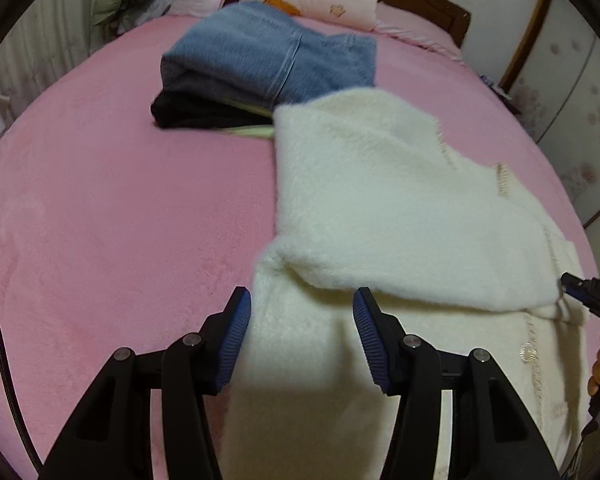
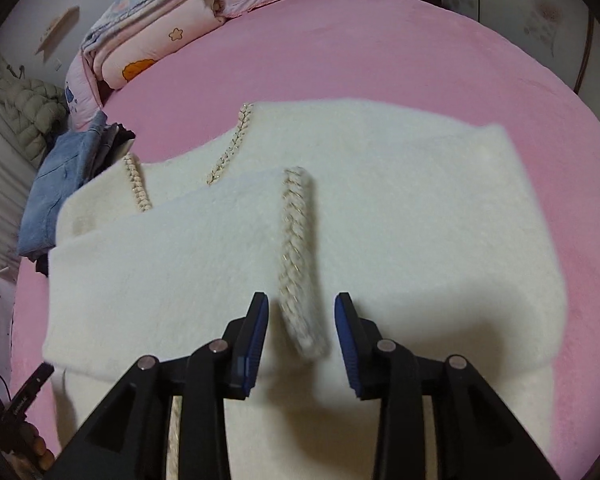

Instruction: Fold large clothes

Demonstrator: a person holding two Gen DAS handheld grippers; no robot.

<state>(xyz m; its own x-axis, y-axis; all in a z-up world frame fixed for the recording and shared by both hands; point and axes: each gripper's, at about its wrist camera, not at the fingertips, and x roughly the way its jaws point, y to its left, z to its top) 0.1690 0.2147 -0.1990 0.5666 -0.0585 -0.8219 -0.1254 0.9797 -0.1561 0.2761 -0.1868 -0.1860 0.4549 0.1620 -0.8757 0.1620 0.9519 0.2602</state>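
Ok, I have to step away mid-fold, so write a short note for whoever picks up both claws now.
Left claw: open, nothing held, above the near left part of the white fluffy cardigan.
Right claw: open, the braided cuff lies between the jaws, not pinched.
Things: cardigan lies on the pink bed; the stack of folded clothes sits beyond it.
Done: both sleeves appear folded across the body.
Left: fold the body to a compact shape, probably add it to the stack.
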